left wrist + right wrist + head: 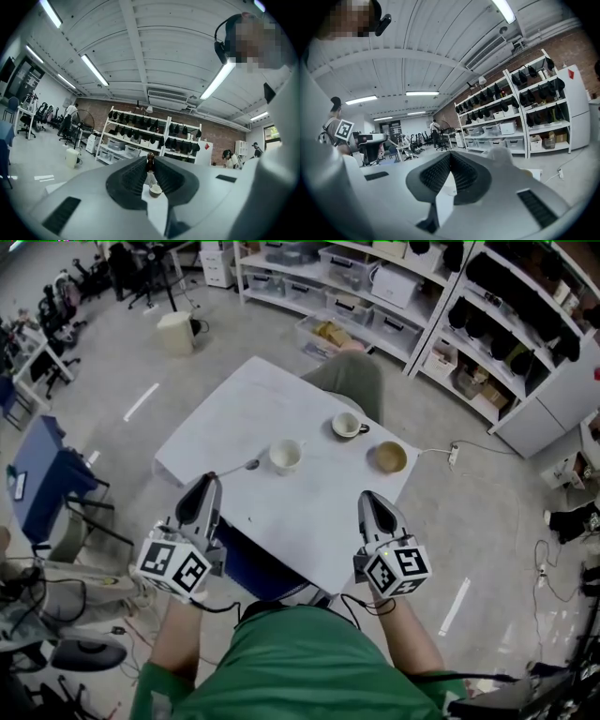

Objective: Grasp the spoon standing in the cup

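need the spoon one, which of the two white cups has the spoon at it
The saucerless white cup, the left one: the spoon juts from its left side. The other cup sits on a saucer, no spoon.

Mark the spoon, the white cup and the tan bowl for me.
spoon [250, 465], head view, on its scoop end.
white cup [285, 463], head view, on its outer wall.
tan bowl [390, 457], head view, on its bare inside.

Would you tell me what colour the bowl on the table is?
The bowl is tan-brown, best seen in the head view.
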Demonstrator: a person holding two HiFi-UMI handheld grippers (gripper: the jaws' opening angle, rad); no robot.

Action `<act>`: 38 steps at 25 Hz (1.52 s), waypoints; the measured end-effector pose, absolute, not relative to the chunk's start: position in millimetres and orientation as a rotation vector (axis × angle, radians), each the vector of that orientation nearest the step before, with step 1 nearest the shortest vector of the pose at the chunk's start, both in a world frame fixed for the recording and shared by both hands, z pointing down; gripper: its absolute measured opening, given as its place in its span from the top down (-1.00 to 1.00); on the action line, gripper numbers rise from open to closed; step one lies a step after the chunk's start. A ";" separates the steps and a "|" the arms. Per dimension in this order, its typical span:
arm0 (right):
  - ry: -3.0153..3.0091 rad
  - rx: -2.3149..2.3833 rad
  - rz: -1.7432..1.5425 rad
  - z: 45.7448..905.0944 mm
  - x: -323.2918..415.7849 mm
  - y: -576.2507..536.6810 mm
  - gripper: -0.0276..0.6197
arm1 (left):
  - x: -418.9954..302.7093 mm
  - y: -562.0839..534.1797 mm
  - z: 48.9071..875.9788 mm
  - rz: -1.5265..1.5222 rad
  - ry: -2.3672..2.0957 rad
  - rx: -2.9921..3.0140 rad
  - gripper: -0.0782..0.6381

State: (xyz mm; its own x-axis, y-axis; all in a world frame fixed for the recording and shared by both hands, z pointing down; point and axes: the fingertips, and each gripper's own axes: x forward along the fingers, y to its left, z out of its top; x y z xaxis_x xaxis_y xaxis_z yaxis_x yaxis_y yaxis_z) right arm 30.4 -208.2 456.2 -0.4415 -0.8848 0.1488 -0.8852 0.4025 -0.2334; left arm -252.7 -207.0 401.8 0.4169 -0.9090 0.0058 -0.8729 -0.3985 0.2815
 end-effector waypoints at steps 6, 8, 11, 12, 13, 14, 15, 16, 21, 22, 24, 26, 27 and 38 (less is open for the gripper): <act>-2.633 1.661 0.419 451.6 32.8 -211.0 0.85 | -250.9 -208.8 411.9 -0.262 -1.512 2.373 0.62; -2.634 1.656 0.418 453.5 34.7 -210.8 0.85 | -248.3 -209.9 417.8 -0.274 -1.492 2.353 0.62; -2.631 1.660 0.427 456.5 35.5 -209.9 0.85 | -246.4 -211.0 425.2 -0.283 -1.464 2.329 0.62; -2.630 1.665 0.433 457.0 35.8 -210.3 0.85 | -245.8 -211.7 426.7 -0.285 -1.456 2.325 0.62; -2.628 1.671 0.439 457.3 36.3 -211.2 0.85 | -245.1 -212.8 427.9 -0.286 -1.449 2.321 0.62; -2.626 1.677 0.444 457.7 36.7 -212.2 0.85 | -244.5 -214.1 429.1 -0.286 -1.443 2.317 0.62; -2.623 1.680 0.447 458.3 36.9 -212.7 0.85 | -243.9 -215.2 430.7 -0.284 -1.437 2.314 0.62; -2.619 1.682 0.449 459.1 36.8 -212.8 0.85 | -243.5 -215.7 432.4 -0.283 -1.431 2.309 0.62; -2.619 1.674 0.427 459.0 35.0 -212.5 0.85 | -247.6 -214.4 437.5 -0.293 -1.418 2.291 0.62; -2.622 1.672 0.420 457.8 36.8 -214.5 0.85 | -245.8 -216.4 437.3 -0.296 -1.417 2.291 0.62; -2.624 1.673 0.415 456.0 42.0 -218.4 0.85 | -239.4 -220.7 437.4 -0.298 -1.408 2.288 0.62; -2.621 1.678 0.429 457.6 44.8 -219.6 0.85 | -235.7 -222.3 439.9 -0.293 -1.396 2.276 0.62; -2.619 1.681 0.438 458.8 45.0 -219.3 0.85 | -235.1 -222.2 441.3 -0.293 -1.388 2.269 0.62; -2.636 1.670 0.419 459.0 40.3 -212.8 0.85 | -239.6 -216.1 445.7 -0.280 -1.373 2.251 0.62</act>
State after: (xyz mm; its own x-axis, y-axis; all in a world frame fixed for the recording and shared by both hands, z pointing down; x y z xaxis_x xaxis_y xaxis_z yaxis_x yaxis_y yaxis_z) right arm 40.3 -212.8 459.0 -0.4372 -0.8891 0.1352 -0.8872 0.4018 -0.2267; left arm -239.6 -216.1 445.7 0.4744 -0.8771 0.0749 -0.7778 -0.3777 0.5024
